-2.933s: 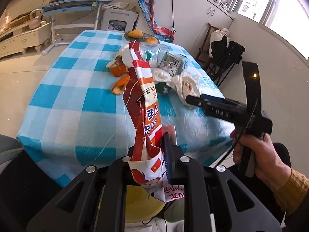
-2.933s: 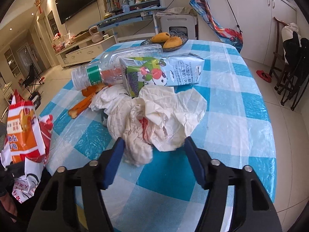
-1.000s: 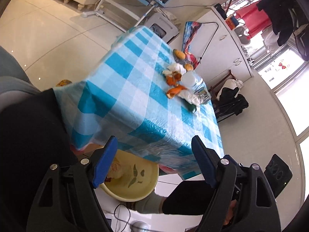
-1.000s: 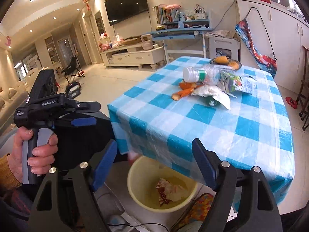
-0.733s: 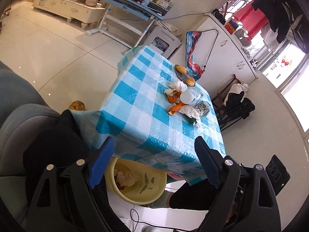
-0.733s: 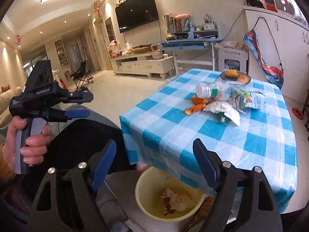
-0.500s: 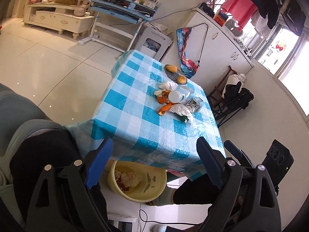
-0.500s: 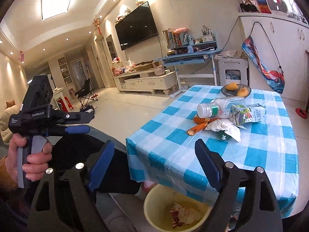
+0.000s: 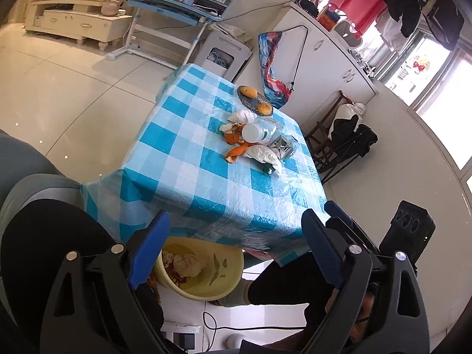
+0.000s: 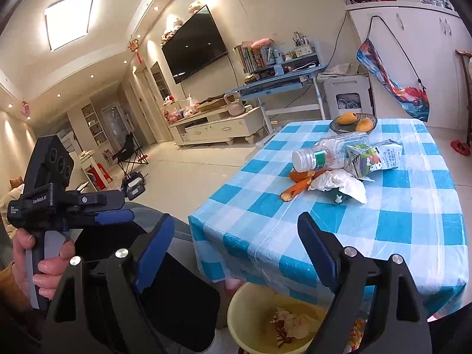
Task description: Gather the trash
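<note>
Collection partly done: crumpled wrappers (image 10: 290,323) are lying in the yellow basin (image 10: 250,309) under the desk (image 10: 398,221), bottle (image 10: 327,152), carton (image 10: 374,157), tissue (image 10: 342,184) and peels (image 10: 298,188) are remaining there, left hand-held gripper (image 9: 233,253) and right hand-held gripper (image 10: 233,253) are gaping empty.

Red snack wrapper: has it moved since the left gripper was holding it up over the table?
Yes. The wrapper now lies in the yellow basin below the table edge; the left gripper is empty.

Left tool (image 9: 233,247) open, empty, above basin (image 9: 227,283).
</note>
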A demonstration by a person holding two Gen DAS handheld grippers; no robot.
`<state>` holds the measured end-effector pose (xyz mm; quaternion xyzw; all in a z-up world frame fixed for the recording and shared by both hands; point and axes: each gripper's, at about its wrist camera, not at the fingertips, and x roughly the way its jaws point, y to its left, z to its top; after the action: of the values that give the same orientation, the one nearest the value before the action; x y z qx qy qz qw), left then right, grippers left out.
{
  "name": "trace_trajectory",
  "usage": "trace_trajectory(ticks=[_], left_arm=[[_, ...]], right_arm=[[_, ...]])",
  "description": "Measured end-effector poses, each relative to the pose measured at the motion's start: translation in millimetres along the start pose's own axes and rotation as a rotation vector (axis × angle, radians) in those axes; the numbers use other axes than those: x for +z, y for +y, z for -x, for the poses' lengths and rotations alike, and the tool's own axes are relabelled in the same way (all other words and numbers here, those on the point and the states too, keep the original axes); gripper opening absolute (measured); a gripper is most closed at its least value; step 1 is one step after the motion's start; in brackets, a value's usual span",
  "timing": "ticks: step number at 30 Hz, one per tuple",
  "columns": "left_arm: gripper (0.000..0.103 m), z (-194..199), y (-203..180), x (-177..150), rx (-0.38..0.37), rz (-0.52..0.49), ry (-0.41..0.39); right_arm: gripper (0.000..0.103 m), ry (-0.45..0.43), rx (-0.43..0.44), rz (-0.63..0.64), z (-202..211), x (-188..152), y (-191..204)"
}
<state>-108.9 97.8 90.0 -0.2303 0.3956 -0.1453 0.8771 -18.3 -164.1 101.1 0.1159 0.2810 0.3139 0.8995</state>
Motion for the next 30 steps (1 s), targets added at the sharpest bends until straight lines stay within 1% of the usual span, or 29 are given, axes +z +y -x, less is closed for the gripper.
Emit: trace_trajectory(ticks=[5, 9, 13, 16, 19, 21, 23, 25, 30], left_arm=[[0.087, -9.3, 6.8, 2.7, -0.031, 0.039, 0.017], [0.087, -17.5, 2.2, 8.1, -0.055, 0.031, 0.028], [0.087, -20.4, -7.3, 10.5, -0.074, 0.018, 0.034], [0.087, -18.3, -14.9, 10.3, -0.065, -0.014, 0.032], [0.087, -18.1, -13.5, 12.1, -0.056, -0.014, 0.033], [0.087, -21.5, -10.5, 14.0, -0.057, -0.003, 0.045], [0.087, -26.7, -8.6, 16.7, -0.051, -0.008, 0.054], [0.087, -31.3, -7.5, 19.1, -0.044, -0.017, 0.059], [0.087, -48.4, -1.2, 28.1, 0.013, -0.038, 0.055]], right_arm=[[0.082, -0.002, -0.004, -0.003, 6.0, -3.2, 0.5], [0.082, -0.018, -0.026, 0.001, 21.2, -5.4, -1.4], [0.082, -0.060, -0.017, -0.060, 33.0, -2.4, -9.7], [0.082, -0.072, 0.012, -0.068, 31.6, 3.2, -7.0], [0.082, -0.075, 0.043, -0.031, 28.4, 8.7, 4.6], [0.083, -0.074, 0.040, 0.024, 27.3, 8.9, 14.0], [0.085, -0.066, 0.031, 0.043, 24.5, 6.2, 15.9], [0.085, -0.055, 0.035, 0.011, 21.4, 4.7, 11.0], [0.085, -0.052, 0.017, -0.050, 22.2, 6.1, 5.7]])
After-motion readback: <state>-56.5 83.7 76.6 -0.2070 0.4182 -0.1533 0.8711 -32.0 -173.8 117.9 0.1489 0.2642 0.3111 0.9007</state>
